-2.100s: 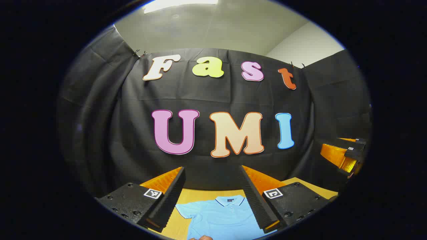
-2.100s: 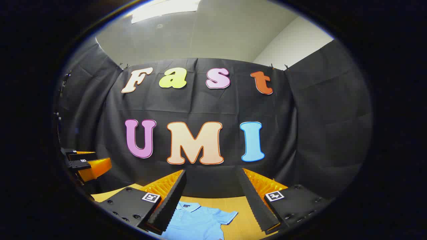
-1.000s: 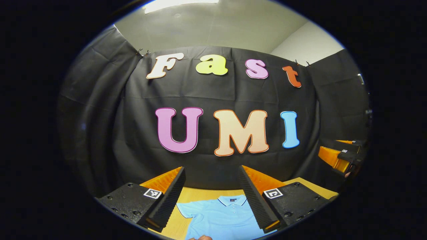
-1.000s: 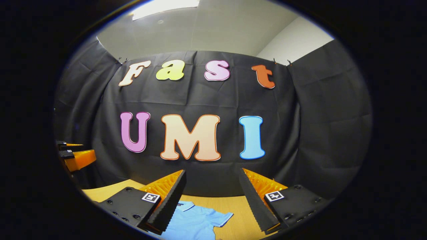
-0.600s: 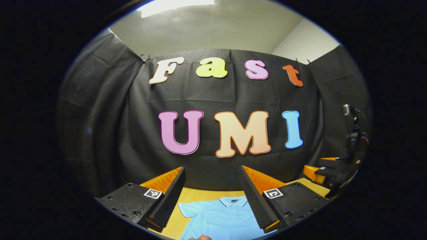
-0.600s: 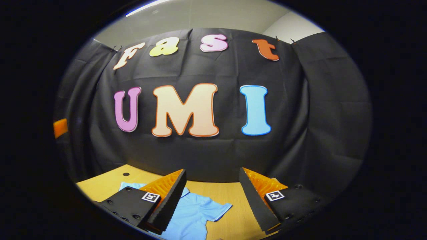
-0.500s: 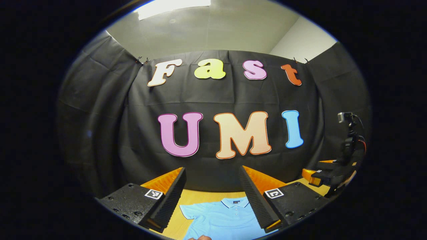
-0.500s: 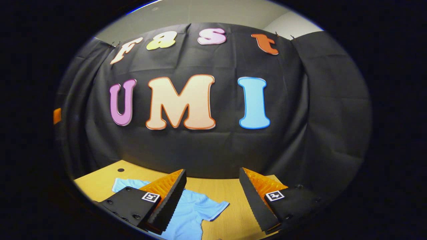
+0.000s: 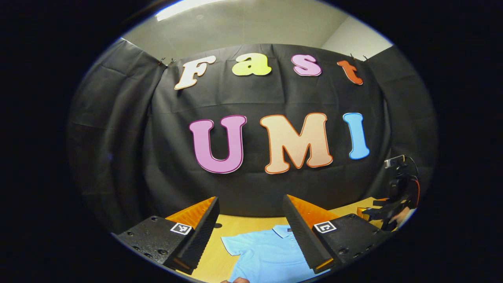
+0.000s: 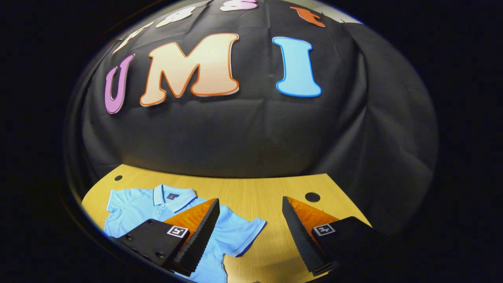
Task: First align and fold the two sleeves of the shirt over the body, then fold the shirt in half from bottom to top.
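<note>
Polo shirt: the light blue polo shirt point(image 10: 157, 210) lies flat and face up on the wooden desk point(image 10: 251, 190), collar toward the desk's far edge, both short sleeves spread out to the sides.

Right gripper: your right gripper point(image 10: 251, 232) hovers above the desk with its jaws wide open and nothing between them; the shirt's right sleeve point(image 10: 245, 234) lies just below and inside the gap. From the left gripper view the right gripper point(image 9: 383, 214) sits low by the desk's right side.

Left gripper: your left gripper point(image 9: 251, 232) is held higher, jaws open and empty, with the shirt point(image 9: 271, 255) below them.

Stage: by my reading no fold is made yet; the sleeves come first.

Risk, grip: if you close on the sleeve hem alone, the thin knit will likely slip out or bunch as you carry it over.

Risk, drag: pinch too deep and you may catch the body layer, pulling the whole shirt askew toward the desk's right edge.

Risk, alignment: fold the sleeves unevenly and the later bottom-to-top fold will probably come out crooked.
</note>
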A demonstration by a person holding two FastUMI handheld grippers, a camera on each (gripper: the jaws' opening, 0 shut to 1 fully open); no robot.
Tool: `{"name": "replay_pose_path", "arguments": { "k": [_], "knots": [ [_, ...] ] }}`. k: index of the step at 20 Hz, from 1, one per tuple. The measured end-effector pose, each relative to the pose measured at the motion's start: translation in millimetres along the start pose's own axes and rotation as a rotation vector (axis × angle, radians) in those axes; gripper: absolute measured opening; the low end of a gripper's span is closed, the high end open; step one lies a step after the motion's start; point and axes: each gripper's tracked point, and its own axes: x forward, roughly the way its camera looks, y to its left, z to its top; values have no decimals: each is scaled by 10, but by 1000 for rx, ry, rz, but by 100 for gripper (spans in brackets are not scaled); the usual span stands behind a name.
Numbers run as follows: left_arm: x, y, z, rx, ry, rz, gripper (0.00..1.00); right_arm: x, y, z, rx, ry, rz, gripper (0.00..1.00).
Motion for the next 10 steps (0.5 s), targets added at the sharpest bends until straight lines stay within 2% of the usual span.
{"name": "replay_pose_path", "arguments": {
  "k": [3, 10],
  "knots": [
    [67, 129, -161, 5, 37, 32, 99, 210, -30, -312, -6, 73, -20, 100],
    [160, 279, -508, -24, 129, 71, 96, 520, 134, -1094, 11, 263, -22, 100]
  ]
}}
